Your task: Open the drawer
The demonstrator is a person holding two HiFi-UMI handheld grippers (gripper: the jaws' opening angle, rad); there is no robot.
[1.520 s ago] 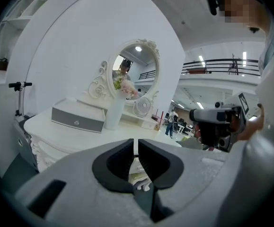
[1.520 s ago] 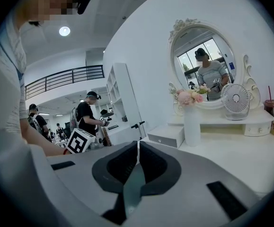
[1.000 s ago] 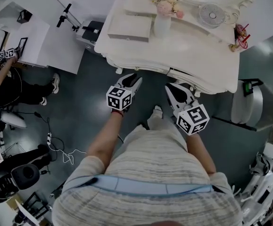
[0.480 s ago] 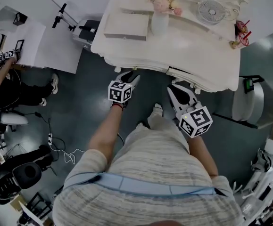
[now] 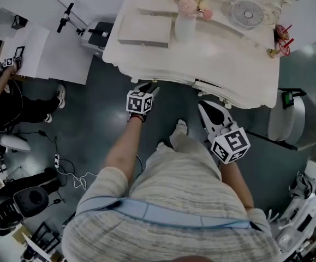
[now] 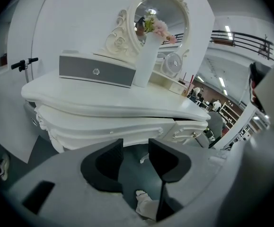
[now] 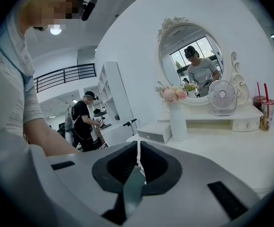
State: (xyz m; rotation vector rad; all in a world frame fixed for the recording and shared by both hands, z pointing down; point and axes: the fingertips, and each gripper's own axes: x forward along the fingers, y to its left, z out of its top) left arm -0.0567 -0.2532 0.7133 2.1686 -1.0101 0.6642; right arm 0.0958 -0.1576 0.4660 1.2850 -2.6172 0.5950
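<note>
Lower and closer to the table's front than a second ago, the left gripper (image 5: 148, 86) points down and forward beneath the overhanging edge of the white dressing table (image 5: 218, 53), while the right gripper (image 5: 207, 105) has barely shifted. The left jaws stand apart with nothing between them; through the gap show only dark floor (image 6: 133, 171) and the toe of the person's pale shoe (image 6: 144, 206). The right jaws are drawn together, empty, held level just beside the table's edge.

The drawer (image 6: 99, 126) is the wide carved front under the tabletop, with a small knob at its middle. It looks flush with the table, and the left gripper is near it but apart from it. To its right sits a smaller drawer front (image 6: 186, 132) with a dark slit above it.

On the tabletop stand a grey-fronted drawer box (image 5: 145, 30), a white vase (image 5: 184, 27) of pink flowers just beside it, a small fan (image 5: 246, 15) and a cup with red straws (image 5: 280, 40), all backed by an oval mirror (image 6: 163, 18). Well off to the left, another person (image 5: 5, 102) sits at a white desk, and a cable (image 5: 70, 176) trails over the floor.
</note>
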